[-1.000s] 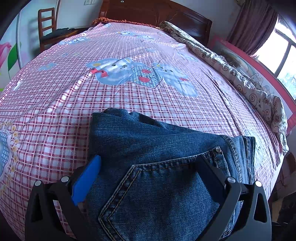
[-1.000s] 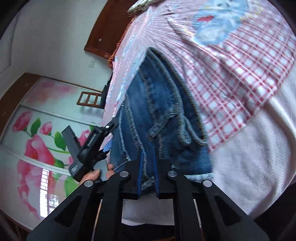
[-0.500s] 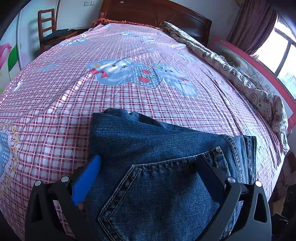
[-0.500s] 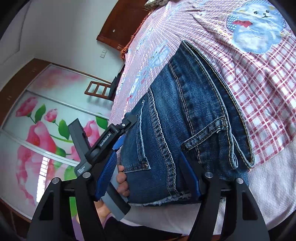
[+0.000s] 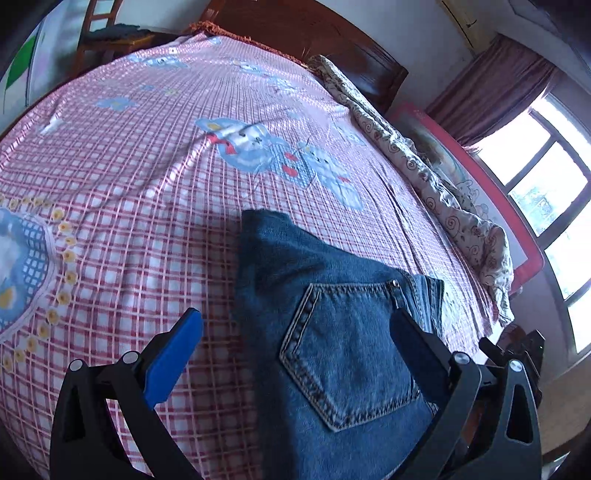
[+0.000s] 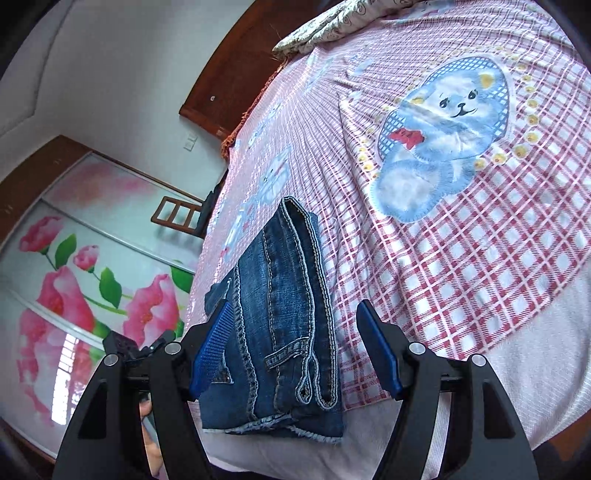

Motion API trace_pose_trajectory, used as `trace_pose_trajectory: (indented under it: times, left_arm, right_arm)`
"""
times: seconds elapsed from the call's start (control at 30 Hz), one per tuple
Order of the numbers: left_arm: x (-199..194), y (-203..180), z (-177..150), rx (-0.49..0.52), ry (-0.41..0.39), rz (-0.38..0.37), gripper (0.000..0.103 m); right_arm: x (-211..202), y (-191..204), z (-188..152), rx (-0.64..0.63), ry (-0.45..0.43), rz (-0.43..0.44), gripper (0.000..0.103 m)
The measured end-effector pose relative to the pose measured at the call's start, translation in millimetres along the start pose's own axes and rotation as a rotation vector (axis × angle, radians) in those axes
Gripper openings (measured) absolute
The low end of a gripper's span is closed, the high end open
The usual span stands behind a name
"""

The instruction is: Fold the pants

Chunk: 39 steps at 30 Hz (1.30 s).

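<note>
The blue denim pants [image 5: 332, 314] lie folded into a compact stack on the pink checked bedspread [image 5: 147, 184], back pocket facing up. In the right wrist view the folded pants [image 6: 280, 314] show the waistband edge and a belt loop near the bed's front edge. My left gripper [image 5: 295, 347] is open and empty, raised just above the pants, with its blue pads wide apart. My right gripper [image 6: 295, 343] is open and empty, its jaws spread on either side of the stack without touching it. The left gripper's body [image 6: 129, 347] shows at the lower left of the right wrist view.
A rolled patterned quilt [image 5: 424, 166] lies along the bed's right side. A dark wooden headboard [image 5: 303, 33] stands at the far end, a wooden chair [image 5: 107, 33] to its left. A flowered wardrobe door [image 6: 74, 288] and a window [image 5: 546, 192] flank the bed.
My right gripper opened, let go of the pants and drew back. My left gripper rose and pulled back and to the left. The pants rest folded on the bed.
</note>
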<state>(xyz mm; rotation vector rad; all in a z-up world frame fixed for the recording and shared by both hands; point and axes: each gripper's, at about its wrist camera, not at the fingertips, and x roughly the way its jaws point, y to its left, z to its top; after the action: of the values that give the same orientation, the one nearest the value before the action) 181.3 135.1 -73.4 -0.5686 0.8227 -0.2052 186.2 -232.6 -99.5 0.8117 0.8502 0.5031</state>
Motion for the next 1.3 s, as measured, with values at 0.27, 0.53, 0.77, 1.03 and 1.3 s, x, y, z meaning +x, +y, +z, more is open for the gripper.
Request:
trace_pose_trajectory:
  times: [0.27, 0.53, 0.77, 1.03, 1.3]
  left_arm:
    - [16.6, 13.0, -26.8, -0.082, 0.156, -0.235, 0.101]
    - [34.1, -11.9, -27.2, 0.018, 0.249, -0.156, 0.1]
    - [30.1, -16.2, -14.7, -0.019, 0.251, -0.066, 0.019]
    - [9.2, -41.4, 20.0, 0.051, 0.133, -0.105, 0.016]
    - [10.7, -20.3, 78.1, 0.04, 0.038, -0.094, 0.018]
  right_arm:
    - [32.8, 12.9, 1.2, -0.086, 0.108, 0.001, 0.068]
    - [55.9, 36.3, -3.8, -0.264, 0.249, -0.107, 0.061]
    - [51.8, 53.3, 3.1, -0.347, 0.299, -0.147, 0.022]
    - [38.9, 116.9, 25.1, -0.506, 0.249, -0.088, 0.02]
    - [75.3, 137.9, 74.3, -0.506, 0.162, -0.049, 0.02]
